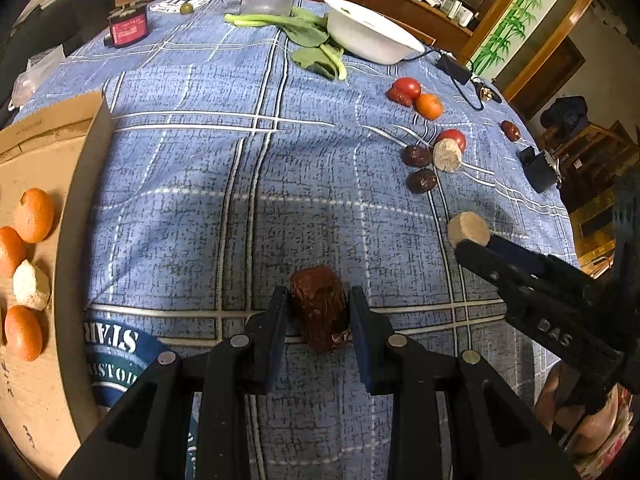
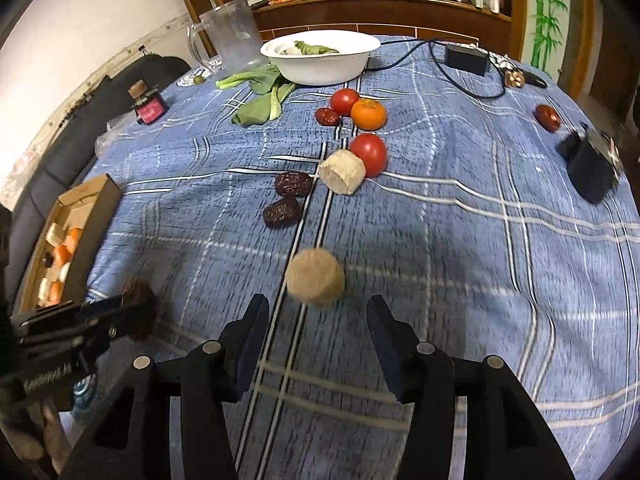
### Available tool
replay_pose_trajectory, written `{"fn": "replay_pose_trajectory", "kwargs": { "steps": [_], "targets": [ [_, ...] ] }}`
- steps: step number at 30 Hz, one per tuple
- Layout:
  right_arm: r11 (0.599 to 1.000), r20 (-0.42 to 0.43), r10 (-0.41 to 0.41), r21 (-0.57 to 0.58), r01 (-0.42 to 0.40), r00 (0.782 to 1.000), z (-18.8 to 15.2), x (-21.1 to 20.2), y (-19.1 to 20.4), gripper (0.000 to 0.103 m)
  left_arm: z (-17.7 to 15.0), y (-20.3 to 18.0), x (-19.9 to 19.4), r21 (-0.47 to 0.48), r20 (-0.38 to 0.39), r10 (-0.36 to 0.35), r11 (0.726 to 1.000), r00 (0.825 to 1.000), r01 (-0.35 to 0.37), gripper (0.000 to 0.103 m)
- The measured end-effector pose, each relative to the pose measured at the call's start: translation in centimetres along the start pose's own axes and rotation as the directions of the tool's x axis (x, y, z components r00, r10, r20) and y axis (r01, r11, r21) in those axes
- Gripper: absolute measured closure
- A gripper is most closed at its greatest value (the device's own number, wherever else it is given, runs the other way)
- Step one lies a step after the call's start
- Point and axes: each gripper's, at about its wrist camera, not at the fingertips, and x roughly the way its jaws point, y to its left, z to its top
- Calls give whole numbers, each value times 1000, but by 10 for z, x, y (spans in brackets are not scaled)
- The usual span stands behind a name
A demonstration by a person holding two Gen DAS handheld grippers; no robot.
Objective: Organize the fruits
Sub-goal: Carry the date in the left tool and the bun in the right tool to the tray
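Note:
My left gripper (image 1: 319,304) is shut on a dark red date (image 1: 320,312) just above the blue tablecloth. A cardboard box (image 1: 80,184) to its left holds oranges (image 1: 34,214) and a pale chunk (image 1: 31,285). My right gripper (image 2: 318,314) is open, its fingers either side of and just short of a tan round piece (image 2: 315,282) on the cloth. Further off lie two dates (image 2: 282,212), another tan piece (image 2: 342,171), tomatoes (image 2: 370,154), an orange (image 2: 368,113) and a lone date (image 2: 547,117).
A white bowl (image 2: 320,65), leafy greens (image 2: 260,98) and a clear jug (image 2: 230,38) stand at the back. A small pink-labelled bottle (image 2: 148,106) is at the left. A black adapter with cable (image 2: 466,59) and a black object (image 2: 592,168) lie at the right.

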Motion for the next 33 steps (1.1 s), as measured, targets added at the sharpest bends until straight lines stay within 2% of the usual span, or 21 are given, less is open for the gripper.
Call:
{"fn": "replay_pose_trajectory", "kwargs": {
  "steps": [5, 7, 8, 9, 10, 15, 20, 26, 30, 33],
  "targets": [
    [999, 1, -26, -27, 26, 1000, 5, 8, 6, 49, -1, -4, 2, 20, 15, 5, 1000, 1000, -5, 70],
    [998, 2, -40, -39, 40, 999, 5, 9, 8, 59, -1, -5, 3, 23, 21, 7, 1000, 1000, -7, 70],
    [998, 2, -47, -46, 47, 999, 5, 9, 9, 68, -2, -6, 3, 31, 25, 14, 999, 1000, -15, 70],
    [998, 1, -45, -45, 45, 999, 5, 9, 9, 69, -2, -7, 3, 38, 25, 22, 999, 999, -23, 71],
    [998, 0, -41, -40, 41, 999, 5, 9, 8, 69, -2, -8, 3, 45, 27, 34, 998, 999, -35, 75],
    [1000, -6, -15, -3, 15, 1000, -1, 1, 6, 69, -4, -7, -7, 34, 35, 18, 999, 999, -19, 74],
    [999, 8, 33, 23, -33, 999, -5, -18, 16, 69, -5, 6, -37, -3, 72, -6, 1000, 997, 6, 74],
    [993, 41, 120, -19, -119, 992, 1, -44, 63, 69, -10, 55, -87, -99, 130, 4, 995, 992, 9, 74],
    [978, 43, 196, -77, -192, 980, 8, -57, 112, 69, -16, 109, -117, -183, 153, 80, 982, 985, -51, 74],
    [960, 27, 257, -122, -252, 966, 6, -61, 155, 68, -21, 160, -132, -262, 139, 143, 959, 980, -103, 74]
  ]
}}
